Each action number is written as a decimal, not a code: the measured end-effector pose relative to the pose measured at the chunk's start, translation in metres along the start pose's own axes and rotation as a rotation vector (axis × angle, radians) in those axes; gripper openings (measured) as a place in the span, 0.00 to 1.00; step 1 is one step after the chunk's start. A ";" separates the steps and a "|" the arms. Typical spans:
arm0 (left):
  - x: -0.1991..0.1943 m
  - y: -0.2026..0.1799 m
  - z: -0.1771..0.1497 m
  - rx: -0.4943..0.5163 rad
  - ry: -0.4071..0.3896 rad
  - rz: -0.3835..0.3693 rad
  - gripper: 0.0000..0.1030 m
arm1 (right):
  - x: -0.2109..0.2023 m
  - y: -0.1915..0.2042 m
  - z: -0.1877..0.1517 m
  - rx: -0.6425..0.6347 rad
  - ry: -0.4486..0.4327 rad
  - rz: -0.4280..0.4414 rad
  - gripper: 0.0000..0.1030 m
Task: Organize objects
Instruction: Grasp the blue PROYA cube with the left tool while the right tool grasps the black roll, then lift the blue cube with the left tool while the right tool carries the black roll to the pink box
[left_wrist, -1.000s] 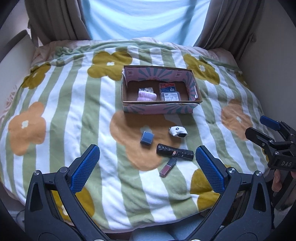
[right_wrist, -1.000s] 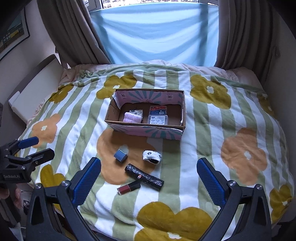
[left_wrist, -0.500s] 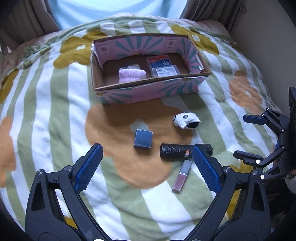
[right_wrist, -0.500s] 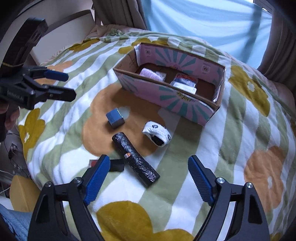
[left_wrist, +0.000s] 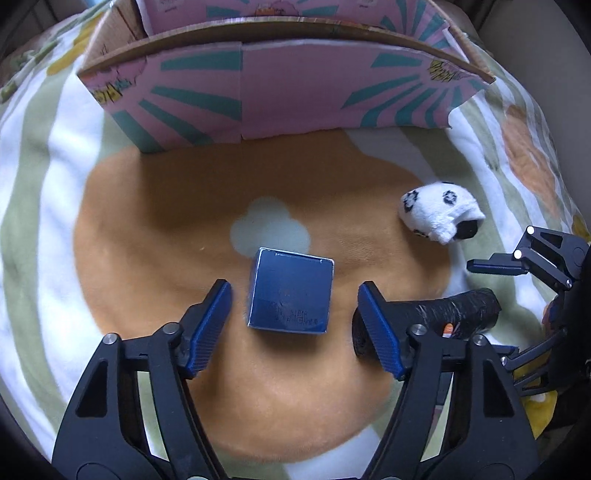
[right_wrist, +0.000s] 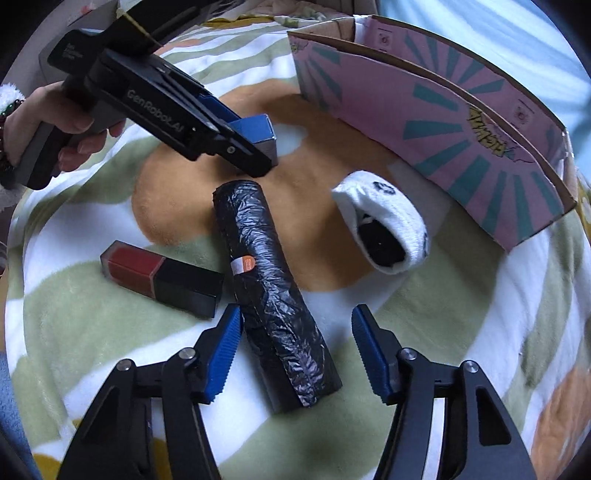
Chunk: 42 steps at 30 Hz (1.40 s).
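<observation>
While the left hand-held gripper (left_wrist: 293, 301) sits low over the bed's flowered blanket (left_wrist: 147, 229), its blue pads stand apart on either side of the small blue box (left_wrist: 290, 290), a gap showing on both sides, nothing pinched. That box lies on the orange flower, at six o'clock from the pink cardboard box (left_wrist: 295, 88). Over at three o'clock from it lies the rolled white sock (left_wrist: 439, 214), and the black roll of bags (left_wrist: 443, 317) runs off behind the right-side pad. Switching to the right wrist view: the right hand-held gripper (right_wrist: 295, 350) spreads wide around the near end of the black roll (right_wrist: 273, 295), pads clear of it. At nine o'clock from the roll, the red and black lipstick (right_wrist: 162, 277) lies flat, touching or nearly touching the roll. The sock (right_wrist: 384, 225) rests at two o'clock, just short of the pink box wall (right_wrist: 424, 122)
</observation>
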<state>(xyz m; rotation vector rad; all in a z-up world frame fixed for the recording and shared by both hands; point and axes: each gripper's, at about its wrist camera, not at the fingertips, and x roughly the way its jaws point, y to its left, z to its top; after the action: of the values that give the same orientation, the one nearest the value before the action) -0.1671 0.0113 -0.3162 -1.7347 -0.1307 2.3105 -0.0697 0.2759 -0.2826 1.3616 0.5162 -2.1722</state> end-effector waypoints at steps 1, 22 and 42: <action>0.003 0.001 0.000 -0.003 0.001 0.001 0.63 | 0.002 0.001 0.001 -0.015 0.001 0.007 0.51; 0.004 0.002 0.012 0.000 0.028 0.015 0.36 | -0.004 -0.001 0.029 -0.049 -0.023 0.067 0.28; -0.167 -0.027 0.012 -0.067 -0.135 0.010 0.36 | -0.176 -0.025 0.056 0.506 -0.166 -0.120 0.28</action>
<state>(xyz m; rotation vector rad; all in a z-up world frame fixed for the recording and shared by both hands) -0.1316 -0.0035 -0.1513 -1.6118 -0.2266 2.4563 -0.0614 0.3039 -0.0981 1.4013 -0.0243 -2.6021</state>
